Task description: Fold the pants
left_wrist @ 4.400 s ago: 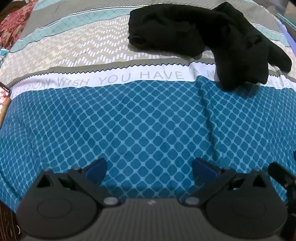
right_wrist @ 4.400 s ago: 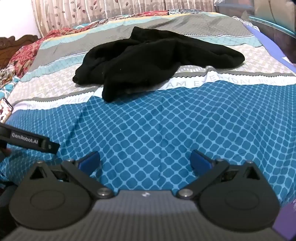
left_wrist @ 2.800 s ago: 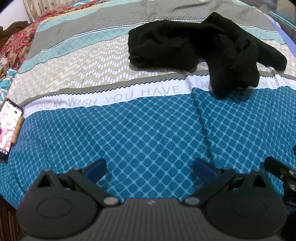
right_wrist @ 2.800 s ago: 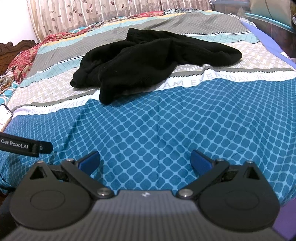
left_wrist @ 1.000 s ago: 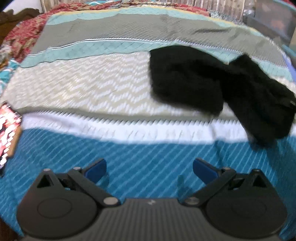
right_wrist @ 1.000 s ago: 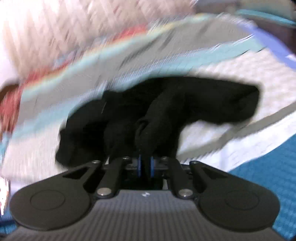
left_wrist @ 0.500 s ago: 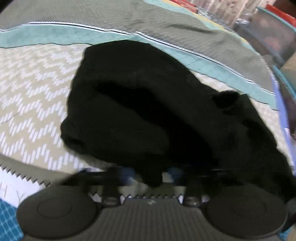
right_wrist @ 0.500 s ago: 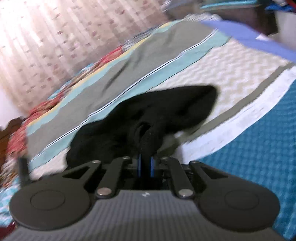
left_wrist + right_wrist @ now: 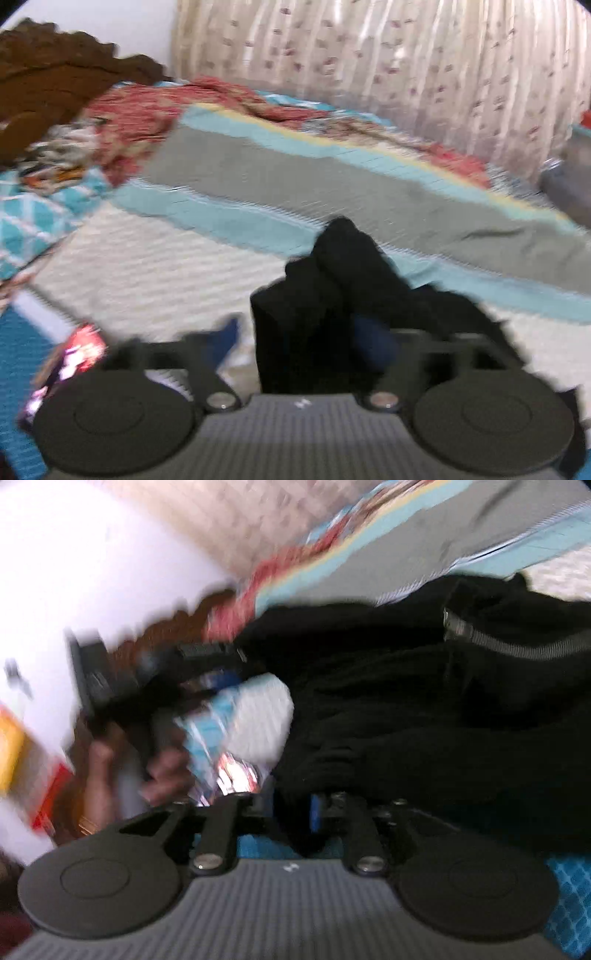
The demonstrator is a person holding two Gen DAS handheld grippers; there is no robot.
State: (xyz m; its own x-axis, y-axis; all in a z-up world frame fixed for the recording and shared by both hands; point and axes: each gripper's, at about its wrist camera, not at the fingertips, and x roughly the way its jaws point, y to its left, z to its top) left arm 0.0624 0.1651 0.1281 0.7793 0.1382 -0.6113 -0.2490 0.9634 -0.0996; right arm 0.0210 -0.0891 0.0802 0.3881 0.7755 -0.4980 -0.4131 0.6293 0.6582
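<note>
My right gripper point(image 9: 295, 812) is clenched on the black pants point(image 9: 424, 709). My left gripper point(image 9: 295, 339) has cloth between half-closed jaws; grip unclear. Pants are bunched above the bed point(image 9: 147, 273), no fold made.

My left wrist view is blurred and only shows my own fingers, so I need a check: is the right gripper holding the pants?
Observer: Yes. The right gripper is pinched shut on a fold of the black pants.
Operator: Which part of the garment is near that pinch?
Observer: The grey waistband shows above and to the right of the pinch, outside the jaws.
</note>
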